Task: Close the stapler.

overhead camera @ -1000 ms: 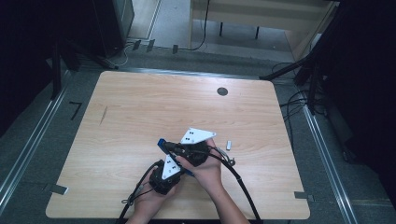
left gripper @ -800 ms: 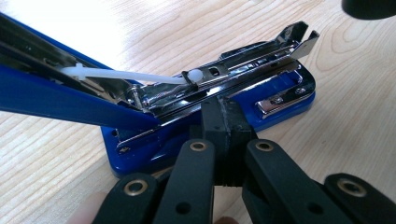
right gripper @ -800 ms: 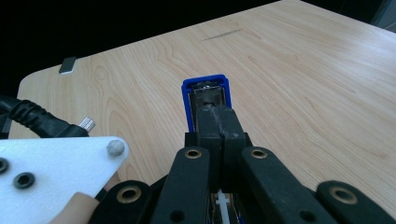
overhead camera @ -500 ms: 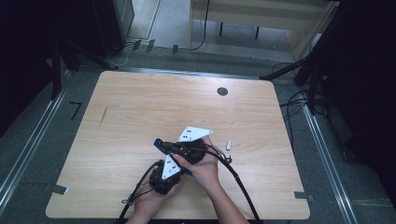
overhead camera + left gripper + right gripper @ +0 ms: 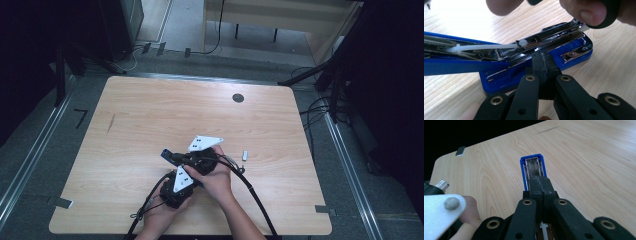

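Blue stapler (image 5: pixel 533 167), opened, is laid lengthwise straight ahead of the right gripper (image 5: pixel 541 185), whose closed jaws clamp its upper arm; left gripper (image 5: pixel 543 65), closed, pins the base crosswise.

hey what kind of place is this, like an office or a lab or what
Most likely a lab or recording room, not an ordinary office. A lone wooden table stands on grey floor between metal rails, with loose cables around it and dark surroundings. A person works a blue stapler with two handheld grippers.
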`<state>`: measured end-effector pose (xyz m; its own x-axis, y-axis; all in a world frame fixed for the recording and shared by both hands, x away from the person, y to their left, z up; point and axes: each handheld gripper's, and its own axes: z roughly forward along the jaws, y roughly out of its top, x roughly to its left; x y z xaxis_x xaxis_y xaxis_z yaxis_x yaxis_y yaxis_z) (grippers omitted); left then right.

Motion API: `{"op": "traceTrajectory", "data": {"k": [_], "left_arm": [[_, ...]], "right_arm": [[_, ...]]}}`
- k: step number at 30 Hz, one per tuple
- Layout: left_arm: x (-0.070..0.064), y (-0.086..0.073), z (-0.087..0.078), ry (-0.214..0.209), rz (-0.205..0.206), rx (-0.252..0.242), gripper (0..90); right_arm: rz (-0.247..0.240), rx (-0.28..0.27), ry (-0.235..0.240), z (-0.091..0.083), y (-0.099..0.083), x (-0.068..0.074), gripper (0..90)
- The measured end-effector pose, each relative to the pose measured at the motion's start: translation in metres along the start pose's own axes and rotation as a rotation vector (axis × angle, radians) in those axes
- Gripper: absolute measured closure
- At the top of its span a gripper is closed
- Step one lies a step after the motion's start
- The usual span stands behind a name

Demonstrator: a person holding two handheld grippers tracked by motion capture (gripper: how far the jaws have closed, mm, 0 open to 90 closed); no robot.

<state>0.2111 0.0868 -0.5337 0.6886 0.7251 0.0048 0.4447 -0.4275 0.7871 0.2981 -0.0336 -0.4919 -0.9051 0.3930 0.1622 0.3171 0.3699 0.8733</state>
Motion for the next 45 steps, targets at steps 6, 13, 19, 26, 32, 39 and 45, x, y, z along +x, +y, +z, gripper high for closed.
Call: {"op": "traceTrajectory", "data": {"k": [6,13,19,26,32,39,45], "left_arm": [[0.0,0.0,0.0,0.0,-0.001,0.0,90.0],[0.0,0.0,0.0,0.0,-0.001,-0.001,90.0],[0.0,0.0,0.0,-0.001,0.0,0.0,90.0],[0.0,0.0,0.0,0.001,0.001,0.0,90.0],[0.0,0.0,0.0,0.0,0.0,0.0,90.0],[0.0,0.0,0.0,0.0,0.001,0.0,90.0],[0.0,0.0,0.0,-0.001,0.001,0.001,90.0]], "right_arm": [[-0.004,0.023,-0.006,0.004,-0.001,0.0,90.0],[-0.005,0.04,-0.005,0.008,-0.003,-0.001,90.0],[-0.002,0.066,-0.013,0.011,-0.002,-0.001,90.0],[-0.007,0.093,-0.013,0.013,-0.003,-0.002,90.0],[-0.01,0.121,-0.011,0.015,-0.003,-0.003,90.0],[-0.014,0.159,-0.024,0.021,-0.007,-0.003,90.0],[0.003,0.175,-0.018,0.023,-0.006,-0.004,90.0]]}}
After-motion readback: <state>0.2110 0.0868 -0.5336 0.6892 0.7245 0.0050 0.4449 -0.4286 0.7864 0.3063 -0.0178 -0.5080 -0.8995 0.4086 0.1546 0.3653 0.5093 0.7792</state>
